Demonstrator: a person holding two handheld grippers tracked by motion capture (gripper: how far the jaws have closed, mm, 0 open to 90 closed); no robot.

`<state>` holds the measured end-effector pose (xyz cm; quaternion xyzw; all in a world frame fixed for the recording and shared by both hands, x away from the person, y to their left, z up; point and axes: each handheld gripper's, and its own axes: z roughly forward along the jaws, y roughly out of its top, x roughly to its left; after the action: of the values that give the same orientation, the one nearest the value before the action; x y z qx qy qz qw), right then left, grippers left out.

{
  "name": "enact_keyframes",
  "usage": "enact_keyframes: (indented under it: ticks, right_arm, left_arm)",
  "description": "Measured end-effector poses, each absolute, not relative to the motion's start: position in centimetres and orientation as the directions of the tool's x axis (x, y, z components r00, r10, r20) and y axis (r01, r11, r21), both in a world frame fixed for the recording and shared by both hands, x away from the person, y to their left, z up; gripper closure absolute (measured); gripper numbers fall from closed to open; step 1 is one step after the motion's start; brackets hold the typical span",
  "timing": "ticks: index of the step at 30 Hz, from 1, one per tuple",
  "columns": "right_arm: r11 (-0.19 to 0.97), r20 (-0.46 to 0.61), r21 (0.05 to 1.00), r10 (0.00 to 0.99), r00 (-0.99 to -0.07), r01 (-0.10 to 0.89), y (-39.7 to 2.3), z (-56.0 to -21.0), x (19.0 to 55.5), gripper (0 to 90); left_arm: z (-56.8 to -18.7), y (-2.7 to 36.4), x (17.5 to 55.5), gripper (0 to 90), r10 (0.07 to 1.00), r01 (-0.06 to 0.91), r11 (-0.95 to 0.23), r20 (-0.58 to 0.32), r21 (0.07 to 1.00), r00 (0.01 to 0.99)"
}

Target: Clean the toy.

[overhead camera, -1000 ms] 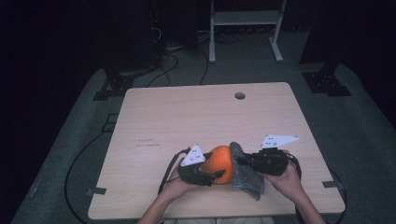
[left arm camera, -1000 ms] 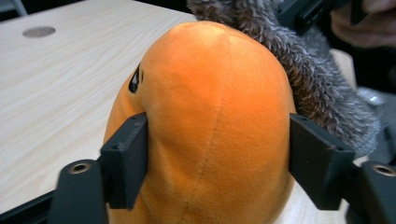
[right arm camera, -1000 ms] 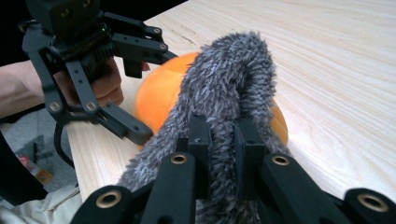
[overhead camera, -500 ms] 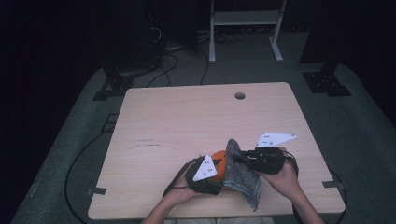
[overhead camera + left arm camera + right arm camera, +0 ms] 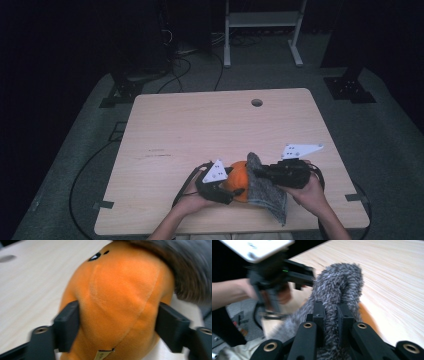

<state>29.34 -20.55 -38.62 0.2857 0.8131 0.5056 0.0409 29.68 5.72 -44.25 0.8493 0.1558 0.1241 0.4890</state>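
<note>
Orange plush toy (image 5: 239, 176) half hidden behind grey furry cloth (image 5: 265, 192); toy's label cut off.

Seen from the high view: a pale wooden table (image 5: 210, 130) with a round cable hole (image 5: 257, 102) near the far edge, standing on grey carpet. Near the front edge, a round orange plush toy (image 5: 239, 176) clamped by the left gripper (image 5: 235, 184) from the left. Draped against the toy's right side, a shaggy grey cloth (image 5: 267, 192), pinched near its upper edge by the right gripper (image 5: 257, 172). Beyond the table, a white metal stand (image 5: 262, 30) and loose black cables (image 5: 180, 65).
</note>
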Motion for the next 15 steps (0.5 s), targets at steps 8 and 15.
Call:
enact_keyframes:
  ticks: [8, 15]
  right_arm:
    - [0.330, 0.176, 0.855, 0.540, -0.823, 0.400, -20.5, -38.4, 29.3, 79.1]
    - [0.234, 0.245, 0.869, 0.562, -0.790, 0.436, -21.0, -38.8, 30.0, 79.3]
  left_arm:
    - [-44.0, 6.8, 30.1, 38.9, 0.449, 0.210, -0.380, -0.018, 0.901, 0.893]
    - [-42.7, 6.2, 29.1, 40.3, 0.521, 0.095, -0.373, 0.123, 0.923, 0.844]
